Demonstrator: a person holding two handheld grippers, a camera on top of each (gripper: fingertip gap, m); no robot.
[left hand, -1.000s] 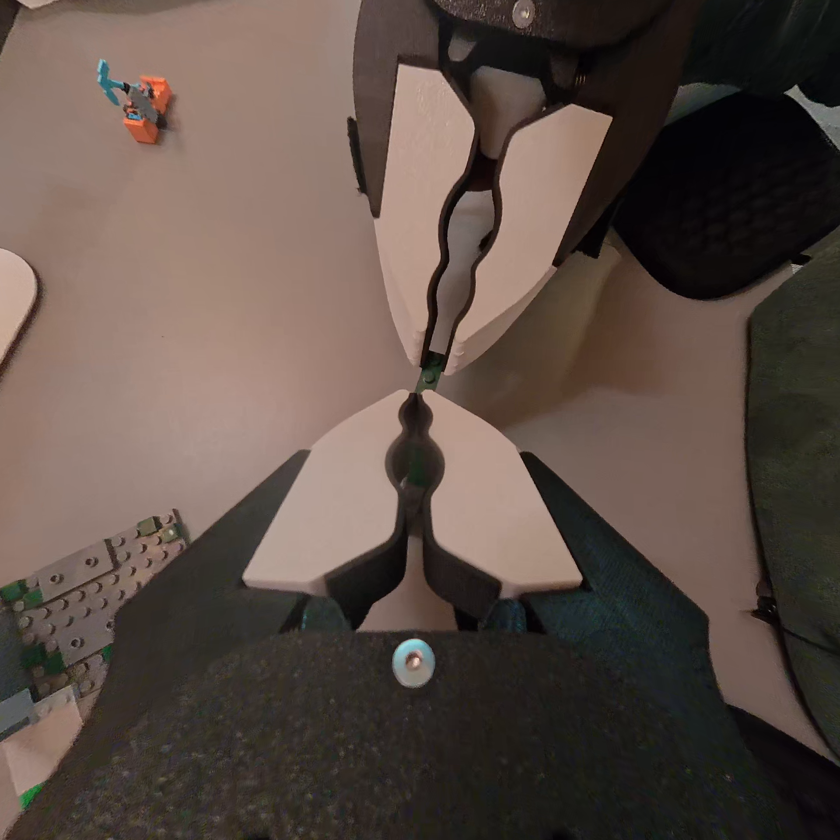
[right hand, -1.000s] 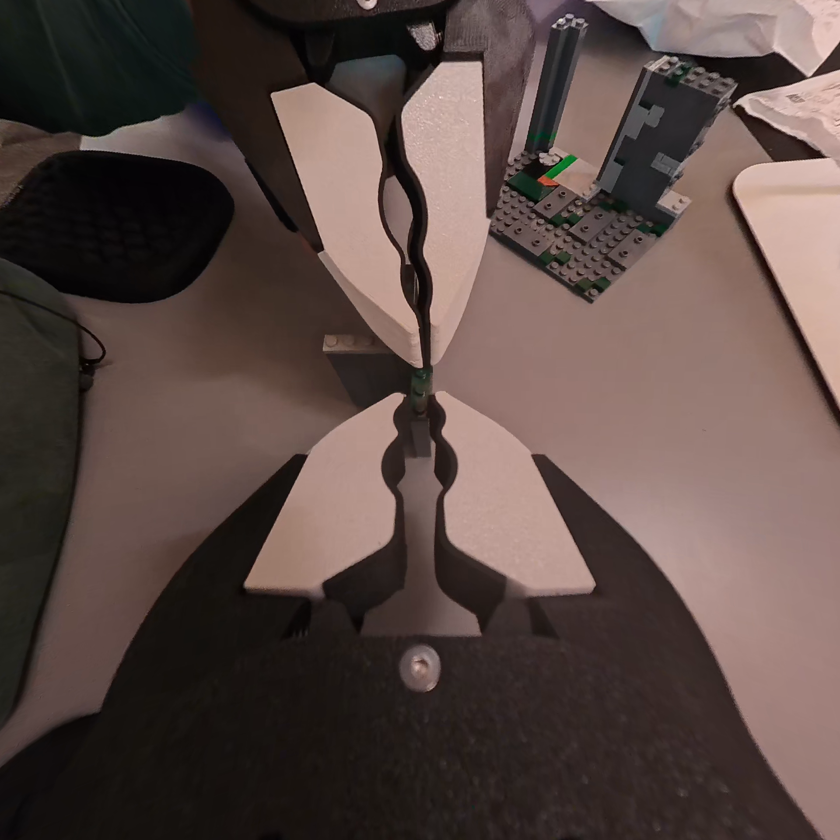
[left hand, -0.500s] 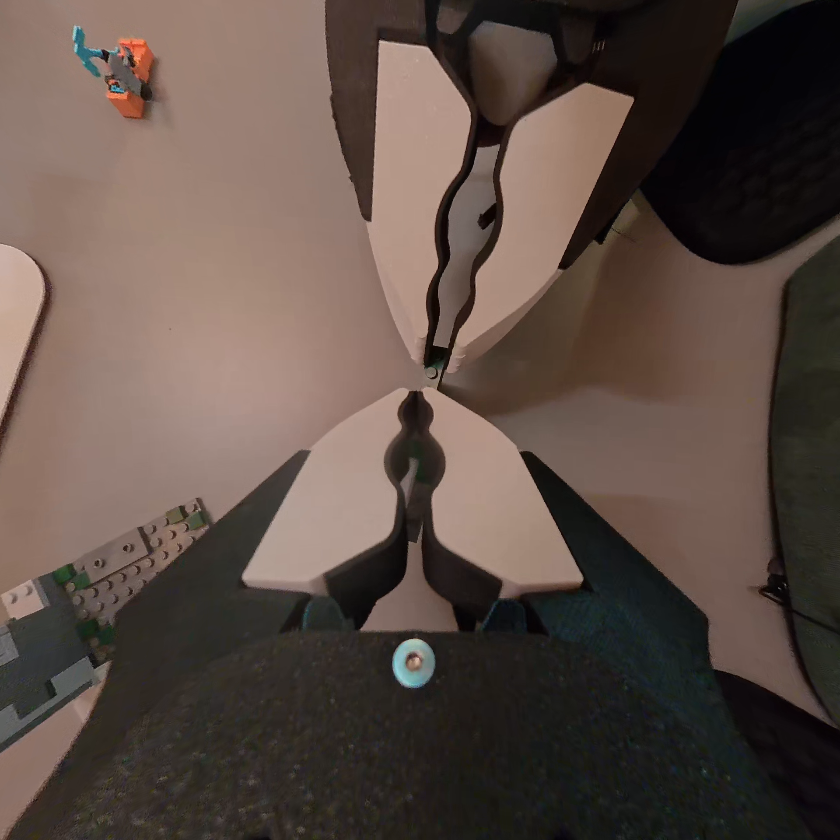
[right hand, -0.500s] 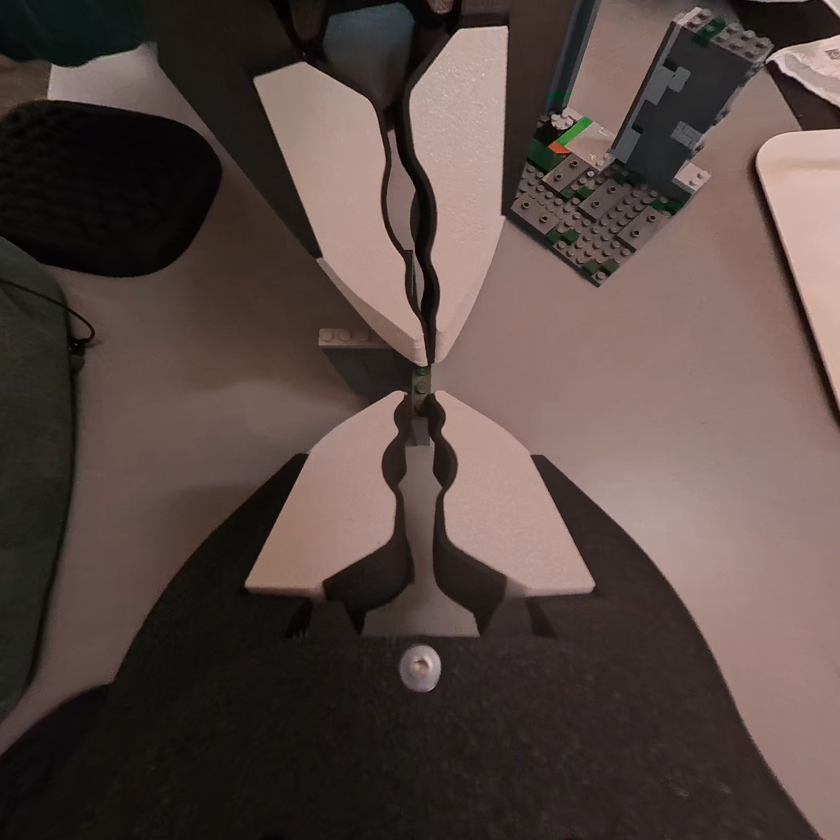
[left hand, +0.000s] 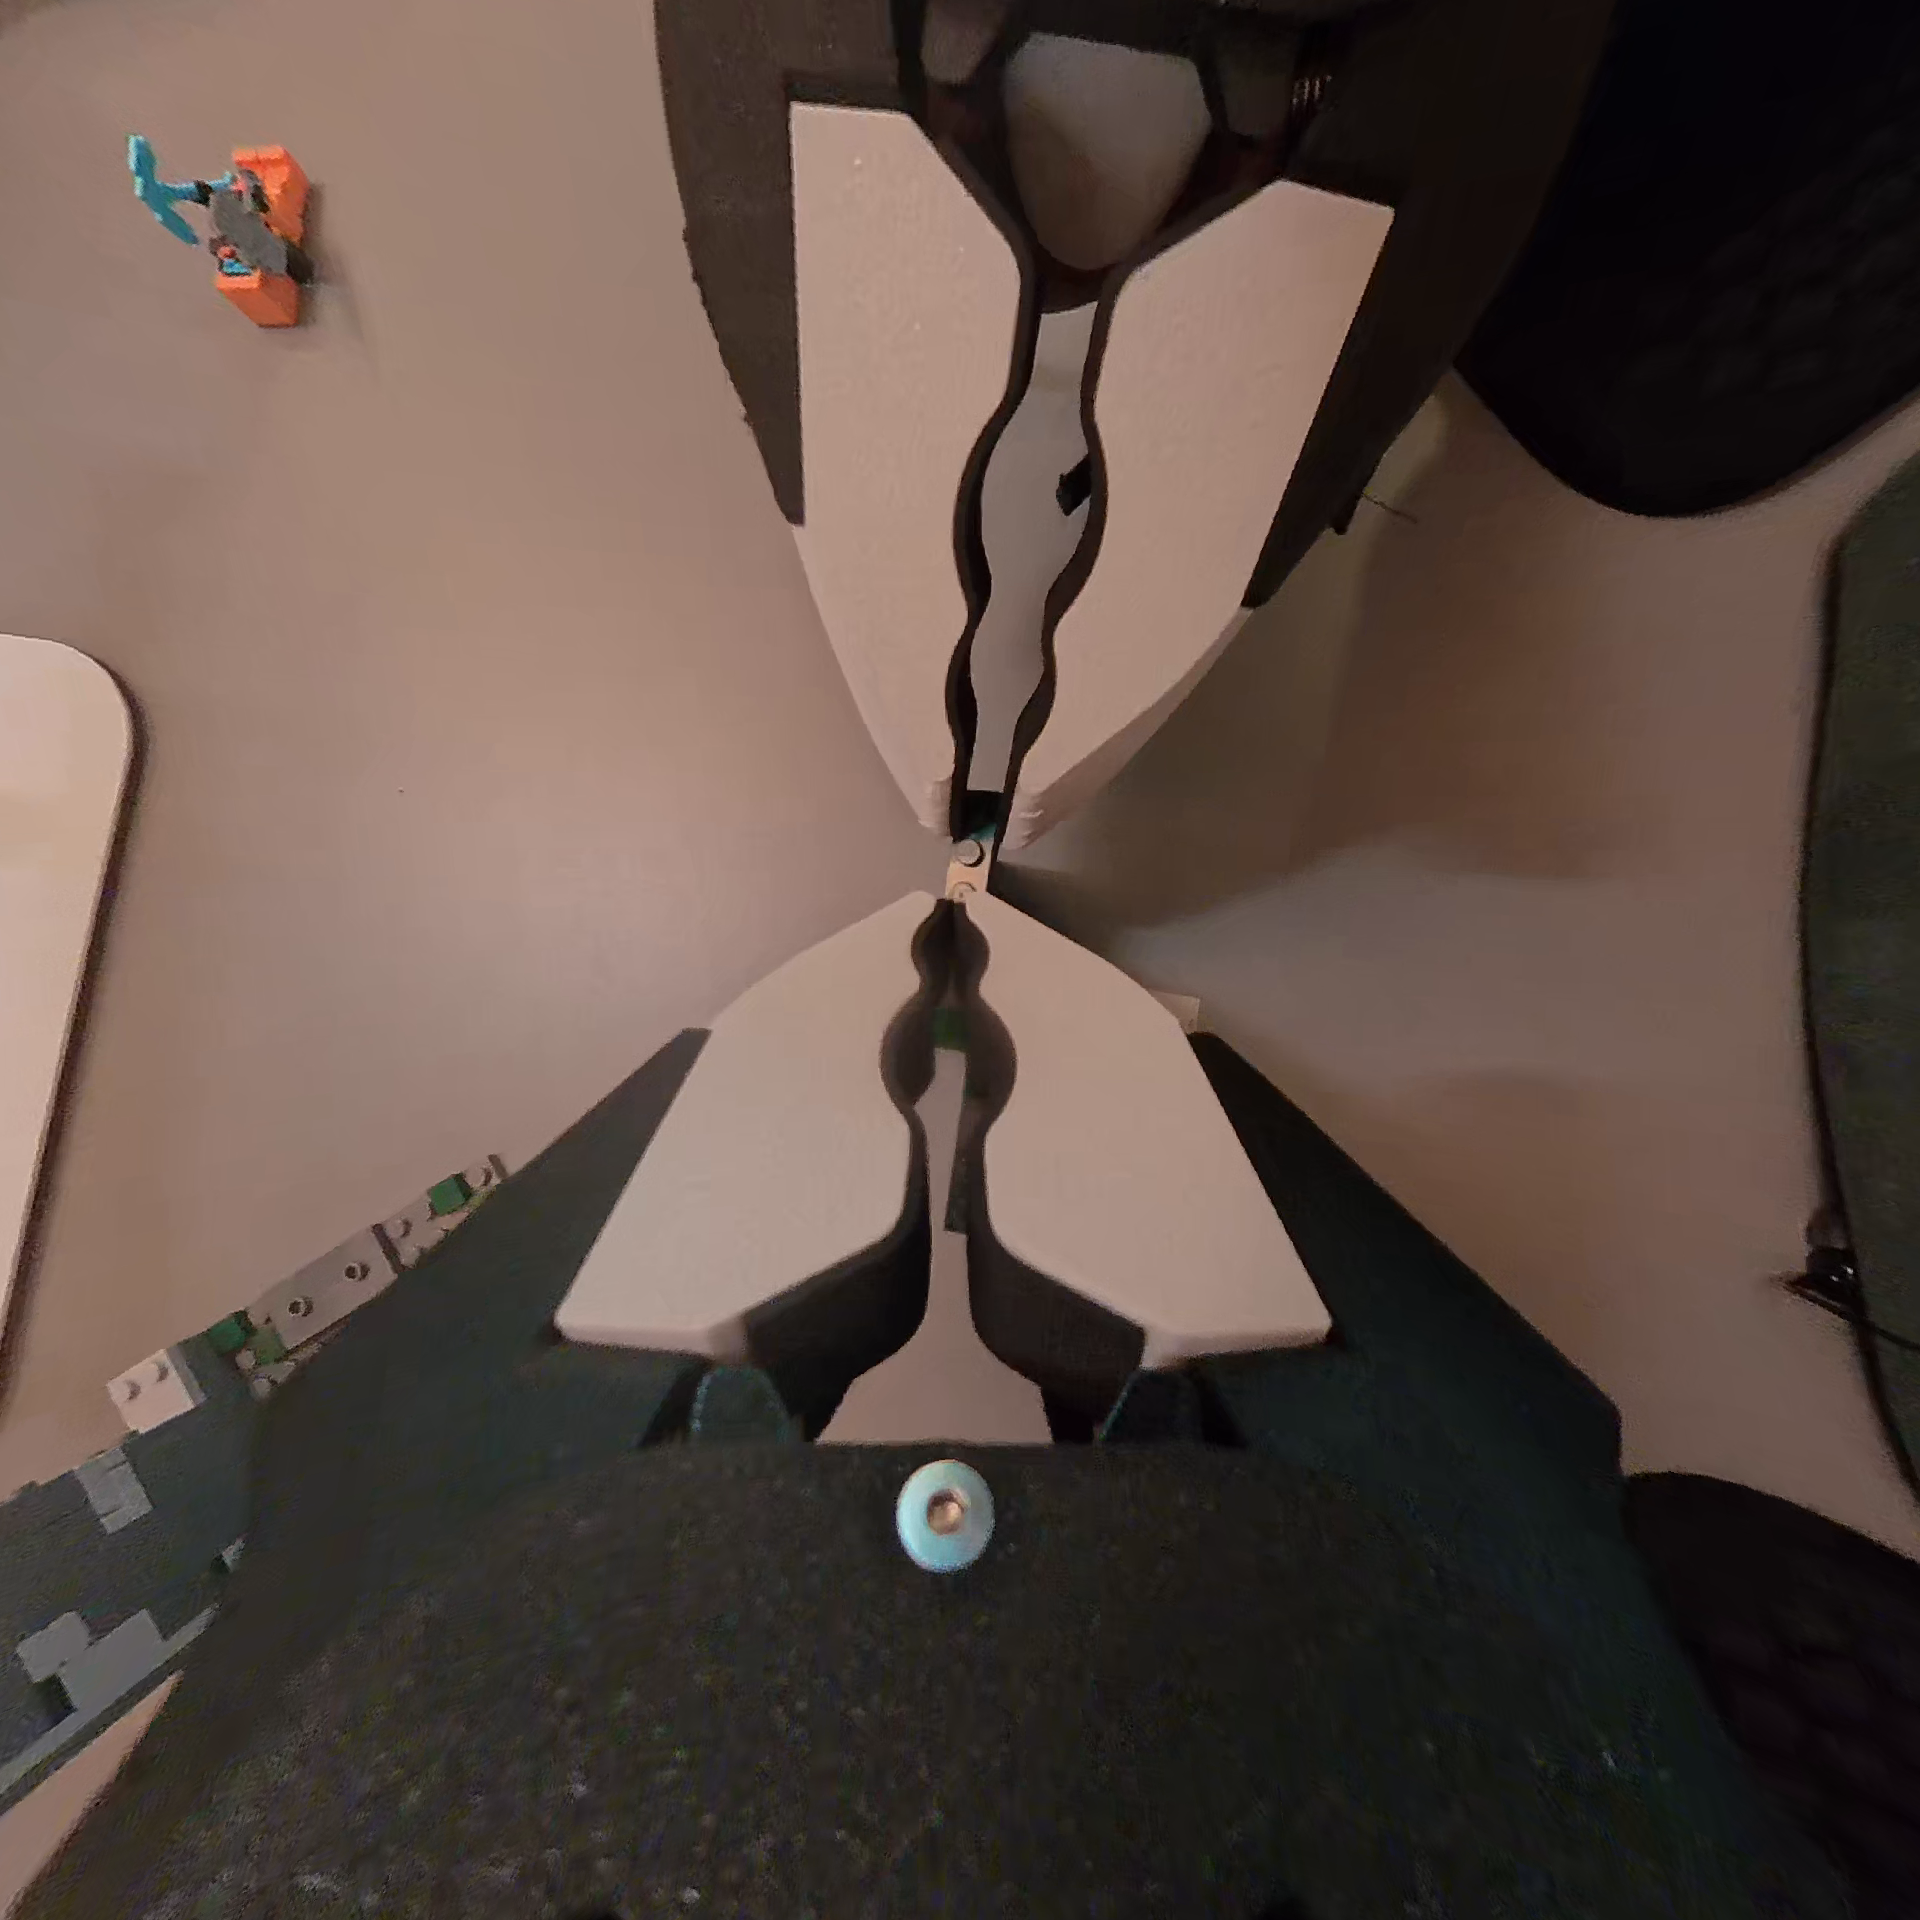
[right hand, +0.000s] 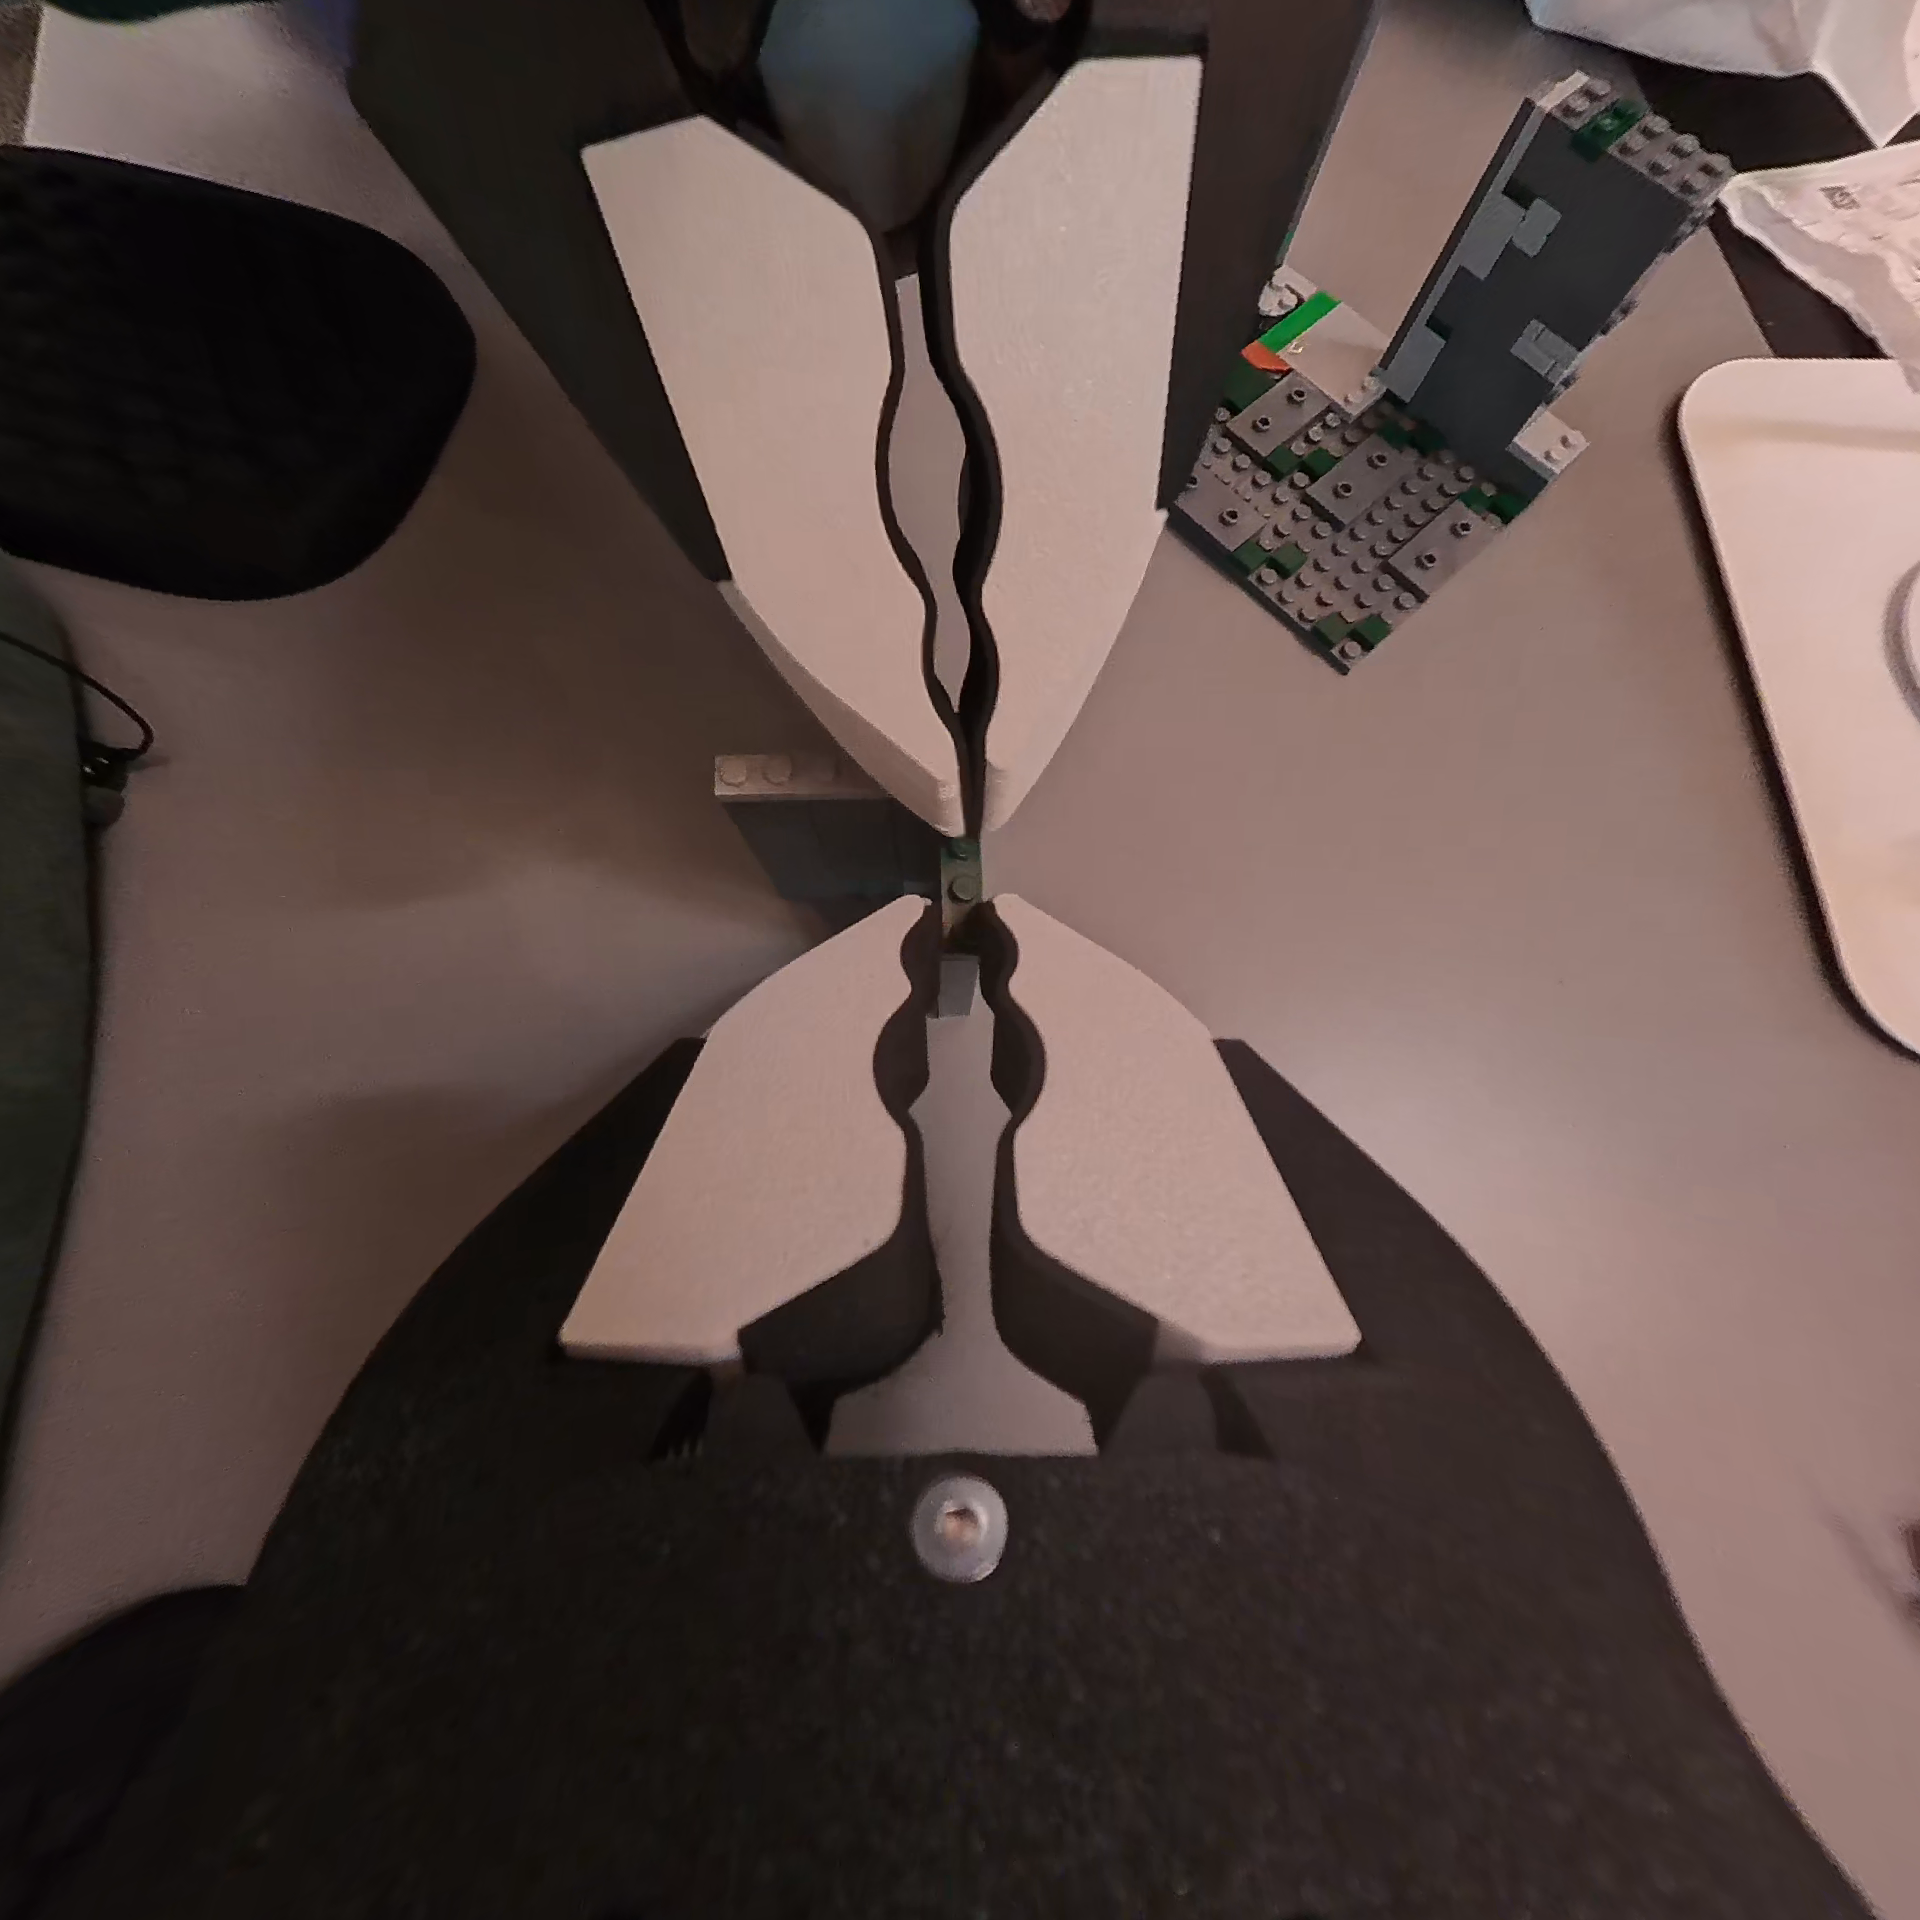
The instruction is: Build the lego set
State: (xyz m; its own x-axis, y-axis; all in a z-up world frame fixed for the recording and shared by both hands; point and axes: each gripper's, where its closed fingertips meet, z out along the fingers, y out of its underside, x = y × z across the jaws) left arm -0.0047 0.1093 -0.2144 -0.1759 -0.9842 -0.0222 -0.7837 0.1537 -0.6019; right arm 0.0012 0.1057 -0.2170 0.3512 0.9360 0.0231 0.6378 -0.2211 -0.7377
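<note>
My left gripper (left hand: 950, 906) and right gripper (right hand: 958, 910) meet tip to tip above the table. Both are shut on one small narrow lego piece (right hand: 961, 873) that bridges their tips. It shows green with studs in the right wrist view and pale grey in the left wrist view (left hand: 968, 869). A grey part of it (right hand: 958, 982) sits between the right jaws, and a green sliver (left hand: 948, 1023) shows between the left jaws. The right gripper (left hand: 985, 823) comes in from the top of the left wrist view. The left gripper (right hand: 971, 826) comes in from the top of the right wrist view.
A grey lego tower (right hand: 1538, 260) stands on a studded grey-green baseplate (right hand: 1351, 540), also at the lower left of the left wrist view (left hand: 322, 1288). A grey block (right hand: 810, 831) lies below the tips. An orange-and-teal figure (left hand: 249, 239), white tray (right hand: 1818, 644), dark cushion (right hand: 208, 364) and crumpled paper (right hand: 1829, 208) lie around. My two grippers' fingertips are within a few centimetres of each other. The studded grey-green baseplate (right hand: 1351, 540) is about 20 cm from both grippers' fingertips.
Both grippers stay tip to tip on the piece. The pair has shifted toward the tower build, which looks larger. In the left wrist view the piece now shows a pale face instead of green.
</note>
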